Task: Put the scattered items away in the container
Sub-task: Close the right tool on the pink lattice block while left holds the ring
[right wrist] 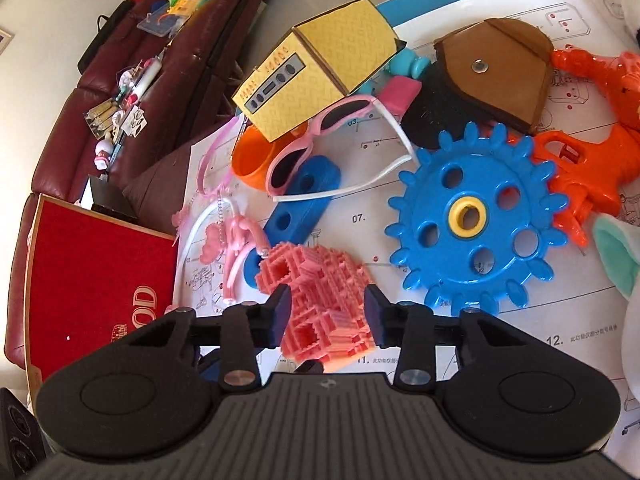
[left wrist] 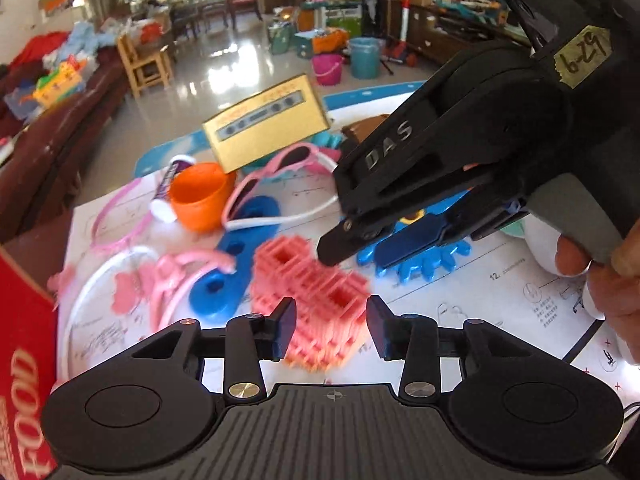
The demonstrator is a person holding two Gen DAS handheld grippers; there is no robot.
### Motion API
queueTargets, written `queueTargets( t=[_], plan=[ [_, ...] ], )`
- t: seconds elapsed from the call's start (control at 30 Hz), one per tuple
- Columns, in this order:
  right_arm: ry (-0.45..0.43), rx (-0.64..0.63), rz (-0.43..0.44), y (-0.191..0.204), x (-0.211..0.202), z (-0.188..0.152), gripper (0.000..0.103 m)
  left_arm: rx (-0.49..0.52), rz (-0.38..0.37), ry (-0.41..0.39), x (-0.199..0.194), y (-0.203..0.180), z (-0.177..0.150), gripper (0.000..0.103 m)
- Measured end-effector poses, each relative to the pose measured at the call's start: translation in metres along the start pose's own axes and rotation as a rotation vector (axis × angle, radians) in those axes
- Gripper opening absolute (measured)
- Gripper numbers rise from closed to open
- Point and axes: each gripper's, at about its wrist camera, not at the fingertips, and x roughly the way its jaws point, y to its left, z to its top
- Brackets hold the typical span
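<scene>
Both grippers over the toy pile by the red box

Nearest, the right gripper (right wrist: 326, 312) straddles the pink block toy (right wrist: 320, 280); whether its pads press it I cannot tell. The left gripper (left wrist: 331, 326) hangs released, nothing clamped, above that toy. Beyond lie the blue gear (right wrist: 476, 216), pink sunglasses (right wrist: 316, 136), orange cup (right wrist: 250, 160) and yellow carton (right wrist: 316, 80). The red box (right wrist: 96, 272) stands at the paper sheet's (right wrist: 560, 320) left edge.

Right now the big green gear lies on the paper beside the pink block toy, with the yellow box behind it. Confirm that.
Not quite: the gear is blue, not green, with a yellow hub. The right wrist view shows it plainly. The rest holds: it lies on the paper beside the pink block toy, with the yellow box behind it.
</scene>
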Motion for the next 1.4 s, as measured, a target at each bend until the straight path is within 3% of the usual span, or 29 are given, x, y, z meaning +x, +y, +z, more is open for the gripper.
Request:
queueTargets(
  t=[0.17,0.53,0.63,0.87,0.9,0.93,1.0,1.07,1.17,1.3,1.4],
  plan=[
    [0.037,0.043,0.035,-0.011,0.005,-0.005,0.036,0.083,0.002,-0.020,0.005,-0.009,-0.001,0.037],
    [0.109,0.053,0.096,-0.024,-0.012,-0.034,0.035,0.126,-0.061,-0.023,-0.021,-0.027,-0.035,0.037],
    [0.074,0.109,0.085,-0.037,-0.020,-0.037,0.036,0.132,-0.049,-0.033,-0.029,-0.035,-0.047,0.037],
    [0.082,0.161,0.074,-0.056,-0.019,-0.046,0.047,-0.066,-0.112,0.008,-0.048,-0.015,-0.062,0.035],
    [0.085,0.146,0.061,-0.055,-0.017,-0.049,0.047,-0.084,-0.109,0.008,-0.052,-0.011,-0.062,0.034],
    [0.082,0.115,0.035,-0.053,-0.017,-0.051,0.047,-0.104,-0.116,0.002,-0.059,-0.006,-0.062,0.042],
    [0.074,0.044,-0.020,-0.047,-0.017,-0.054,0.047,-0.157,-0.128,-0.020,-0.073,0.007,-0.060,0.043],
    [0.068,-0.003,-0.029,-0.043,-0.018,-0.057,0.047,-0.170,-0.087,-0.035,-0.083,0.016,-0.057,0.044],
    [0.075,-0.059,-0.040,-0.035,-0.017,-0.060,0.047,-0.106,0.031,0.023,-0.072,0.019,-0.053,0.043],
    [0.092,-0.094,-0.039,-0.030,-0.014,-0.064,0.047,-0.009,0.048,0.133,-0.049,0.013,-0.059,0.044],
    [0.105,-0.095,-0.007,-0.027,-0.018,-0.067,0.048,0.015,0.056,0.163,-0.036,0.011,-0.065,0.044]
  ],
)
